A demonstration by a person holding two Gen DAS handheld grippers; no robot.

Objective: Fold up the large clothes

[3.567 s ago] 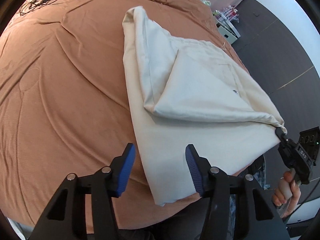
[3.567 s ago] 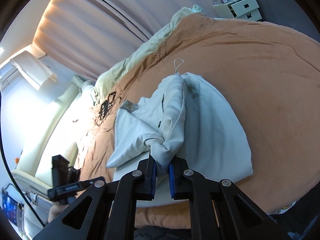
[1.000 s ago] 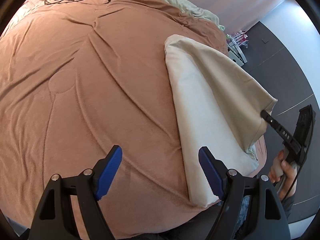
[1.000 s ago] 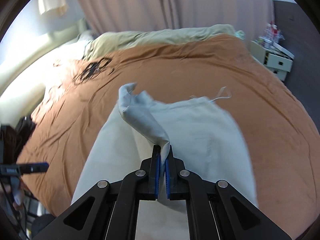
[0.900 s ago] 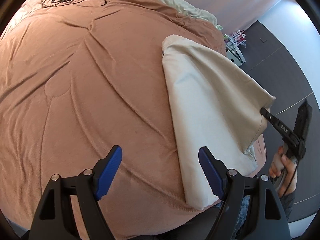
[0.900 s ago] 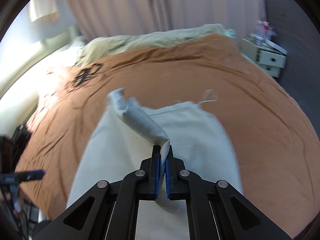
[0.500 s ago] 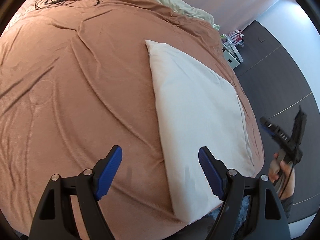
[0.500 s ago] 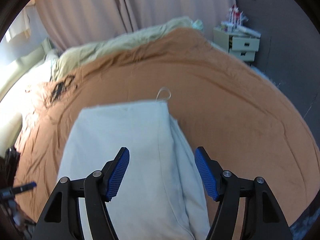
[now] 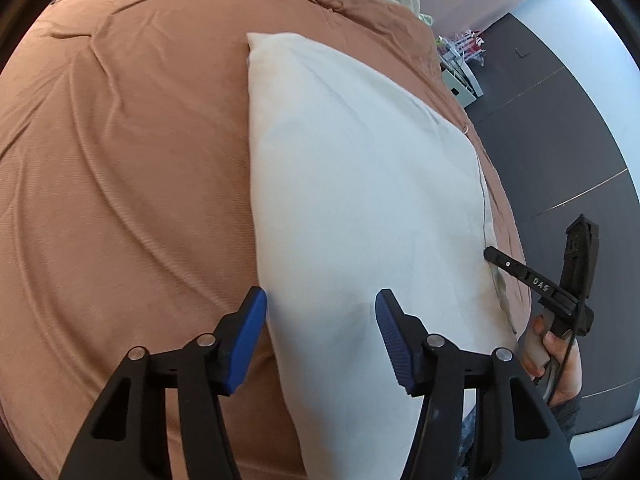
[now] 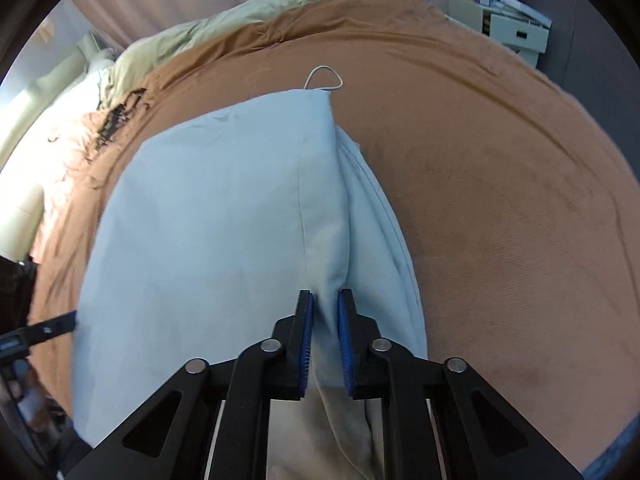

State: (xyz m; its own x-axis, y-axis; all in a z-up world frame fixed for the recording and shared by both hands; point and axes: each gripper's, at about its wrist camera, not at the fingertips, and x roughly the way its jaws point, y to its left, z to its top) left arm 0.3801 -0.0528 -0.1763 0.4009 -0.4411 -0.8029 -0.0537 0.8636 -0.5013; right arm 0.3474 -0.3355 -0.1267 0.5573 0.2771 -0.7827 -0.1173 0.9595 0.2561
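A large cream garment lies folded flat on the brown bedspread. My left gripper is open, its blue pads astride the garment's near left edge, holding nothing. My right gripper has its pads nearly shut around a raised fold of the same garment at its near right edge. In the left wrist view the right gripper shows at the garment's right edge, held in a hand. A white drawstring loop pokes out at the garment's far end.
A pale green blanket is bunched at the far end of the bed. Black cables lie on the bedspread at far left. A white drawer unit stands on the dark floor beyond the bed's right side.
The right gripper laid the lifted flap down, opened, then came back narrowing onto the garment's right edge fold. The left gripper moved in over the garment's near left edge.
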